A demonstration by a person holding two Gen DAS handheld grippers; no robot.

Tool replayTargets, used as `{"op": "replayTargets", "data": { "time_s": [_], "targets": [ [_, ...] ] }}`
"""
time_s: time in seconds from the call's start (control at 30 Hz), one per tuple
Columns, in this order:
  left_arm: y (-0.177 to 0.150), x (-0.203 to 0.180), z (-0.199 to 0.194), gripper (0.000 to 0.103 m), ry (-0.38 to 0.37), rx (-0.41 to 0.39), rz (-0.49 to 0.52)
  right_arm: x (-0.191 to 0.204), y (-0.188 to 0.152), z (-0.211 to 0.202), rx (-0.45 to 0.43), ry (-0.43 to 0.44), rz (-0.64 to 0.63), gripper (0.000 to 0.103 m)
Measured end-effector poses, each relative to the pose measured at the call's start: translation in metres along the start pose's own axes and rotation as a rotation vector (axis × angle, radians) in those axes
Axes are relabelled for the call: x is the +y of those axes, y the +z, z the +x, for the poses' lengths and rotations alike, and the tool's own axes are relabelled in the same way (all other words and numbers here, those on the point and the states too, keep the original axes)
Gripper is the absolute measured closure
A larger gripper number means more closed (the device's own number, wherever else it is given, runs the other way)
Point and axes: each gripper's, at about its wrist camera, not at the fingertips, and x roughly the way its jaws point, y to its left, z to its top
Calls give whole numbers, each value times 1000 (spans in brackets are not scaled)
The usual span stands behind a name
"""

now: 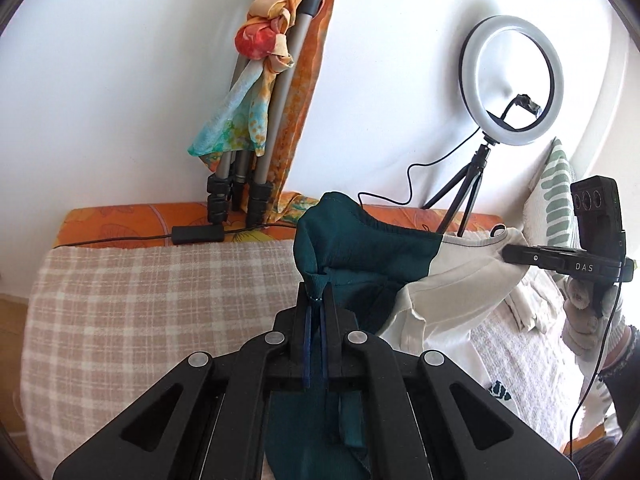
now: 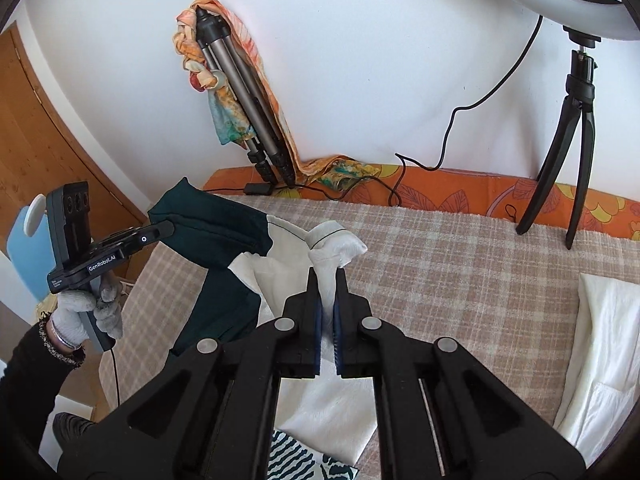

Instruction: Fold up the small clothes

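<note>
Hanging between the two grippers above the bed is a small garment (image 1: 372, 256), dark teal on one half and off-white on the other, with the colours meeting along a curved seam near its middle. The cloth is soft and creased, with a thin dark stitch line running along the white edge, and it sags loosely below the top edge.

The left gripper (image 1: 316, 300) has its jaws pressed together on a bunched corner of the teal half, and a fold of teal cloth trails down between its fingers toward the camera. The right gripper (image 2: 329, 280) is clamped in the same way on a puckered corner of the white half, with white cloth running back under its fingers. Each gripper is held by a hand in a pale knitted glove (image 2: 90, 312).

The garment's long axis runs roughly level from one gripper to the other, teal end to the person's left, white end to the right, so the top edge is stretched sideways across the bed. It is lifted off the checked beige blanket (image 2: 460, 280); whether its lower part still touches the blanket cannot be told.

Behind it, a folded tripod (image 1: 260, 128) wrapped in an orange scarf leans on the white wall, and a ring light (image 1: 512, 80) stands on a small stand. More white clothes (image 2: 604, 352) lie at the right edge of the bed.
</note>
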Motion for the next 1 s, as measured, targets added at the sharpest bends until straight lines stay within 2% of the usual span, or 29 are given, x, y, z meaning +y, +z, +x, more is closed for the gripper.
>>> {"op": "replayTargets", "data": {
  "time_s": [0.23,0.4,0.57,0.8,0.87,0.93,1.0],
  "targets": [
    [-56,-25,-40,101,-11,7,7,35,-65,-33,3,-12,-28,98],
    [-116,-34,-59,101,-13,67,27,49,-120,-49,7,-29,-45,98],
    [-162,-40,-65,101,27,121,81,60,-163,-53,24,-73,-79,98],
    [-194,-48,-74,100,80,153,159,76,-204,-57,52,-173,-186,97],
    [-200,-49,-80,93,95,158,192,82,-212,-60,70,-186,-225,97],
    [-207,-47,-90,91,105,163,212,89,-222,-67,89,-211,-275,96],
    [-211,-42,-104,84,101,166,210,90,-231,-77,106,-197,-279,93]
  ]
}}
